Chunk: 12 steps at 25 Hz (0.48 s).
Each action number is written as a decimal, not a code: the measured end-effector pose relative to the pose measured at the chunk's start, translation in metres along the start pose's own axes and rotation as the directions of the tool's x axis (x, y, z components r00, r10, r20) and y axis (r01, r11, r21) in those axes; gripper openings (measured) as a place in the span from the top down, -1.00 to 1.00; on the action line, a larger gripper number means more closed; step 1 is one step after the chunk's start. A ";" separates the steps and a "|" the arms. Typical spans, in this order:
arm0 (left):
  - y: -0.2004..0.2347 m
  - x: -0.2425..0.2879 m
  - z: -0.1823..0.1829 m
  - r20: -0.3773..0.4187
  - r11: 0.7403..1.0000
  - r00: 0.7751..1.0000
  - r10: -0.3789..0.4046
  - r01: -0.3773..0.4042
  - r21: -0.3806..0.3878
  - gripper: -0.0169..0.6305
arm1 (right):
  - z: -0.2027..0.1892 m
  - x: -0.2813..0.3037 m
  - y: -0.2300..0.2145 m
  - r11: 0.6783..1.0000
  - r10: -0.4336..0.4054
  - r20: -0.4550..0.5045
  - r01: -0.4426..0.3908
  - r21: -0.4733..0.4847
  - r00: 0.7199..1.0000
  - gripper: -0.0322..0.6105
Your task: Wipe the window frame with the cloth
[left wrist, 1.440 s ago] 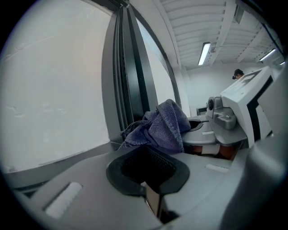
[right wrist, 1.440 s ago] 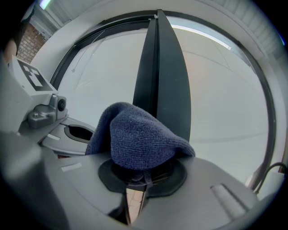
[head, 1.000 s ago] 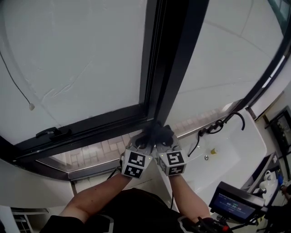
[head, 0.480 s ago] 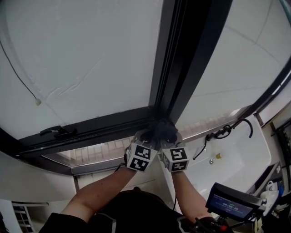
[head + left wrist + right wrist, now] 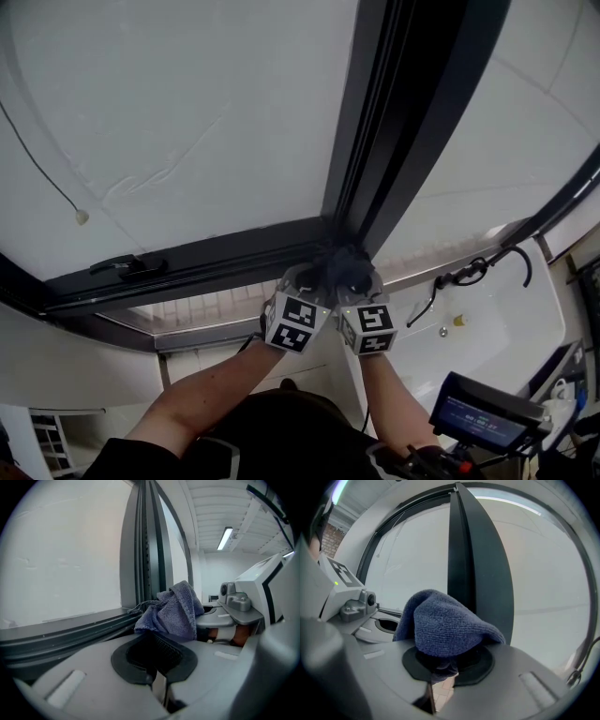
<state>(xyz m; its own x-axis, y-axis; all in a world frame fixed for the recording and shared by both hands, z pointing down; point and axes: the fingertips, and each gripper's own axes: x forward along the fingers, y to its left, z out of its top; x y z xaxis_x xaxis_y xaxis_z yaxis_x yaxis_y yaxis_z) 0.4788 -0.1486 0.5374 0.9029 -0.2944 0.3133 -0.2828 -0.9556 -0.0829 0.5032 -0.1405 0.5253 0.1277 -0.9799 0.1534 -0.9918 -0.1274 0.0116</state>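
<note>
Unmoved — blue-grey terry cloth [image 5: 445,625] ahead, at black metal window frame [image 5: 384,141] corner | right gripper [image 5: 451,663] clamps it, left gripper [image 5: 155,660] closed, empty | stroke pending

The cloth [image 5: 445,625] is nubbly blue-grey terry; the window frame [image 5: 403,141] looks smooth, dark, perhaps painted metal, with a slight sheen.

Three close views share window frame [image 5: 394,122] and cloth [image 5: 445,620].

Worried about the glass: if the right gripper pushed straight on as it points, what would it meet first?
The cloth clamped in the right gripper would meet the window frame's dark upright first, not glass; its distance is unclear.
</note>
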 end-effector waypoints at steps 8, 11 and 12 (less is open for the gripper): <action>0.015 -0.023 -0.007 0.013 0.999 0.999 0.030 -0.029 -0.034 0.98 | 0.002 0.006 0.029 0.998 0.057 -0.011 -0.057 -0.014 0.998 0.75; 0.022 -0.036 -0.013 0.005 0.998 0.999 0.044 -0.044 -0.042 0.98 | 0.002 0.008 0.045 0.997 0.078 -0.021 -0.079 -0.021 0.997 0.75; 0.025 -0.040 -0.014 0.003 0.998 0.999 0.051 -0.051 -0.041 0.98 | 0.002 0.010 0.049 0.996 0.083 -0.021 -0.084 -0.020 0.996 0.75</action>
<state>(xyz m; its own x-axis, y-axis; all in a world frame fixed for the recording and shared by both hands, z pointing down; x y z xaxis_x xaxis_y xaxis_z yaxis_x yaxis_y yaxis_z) 0.4313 -0.1609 0.5362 0.8881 -0.3430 0.3060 -0.3417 -0.9379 -0.0596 0.4555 -0.1565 0.5250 0.0445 -0.9836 0.1750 -0.9989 -0.0419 0.0187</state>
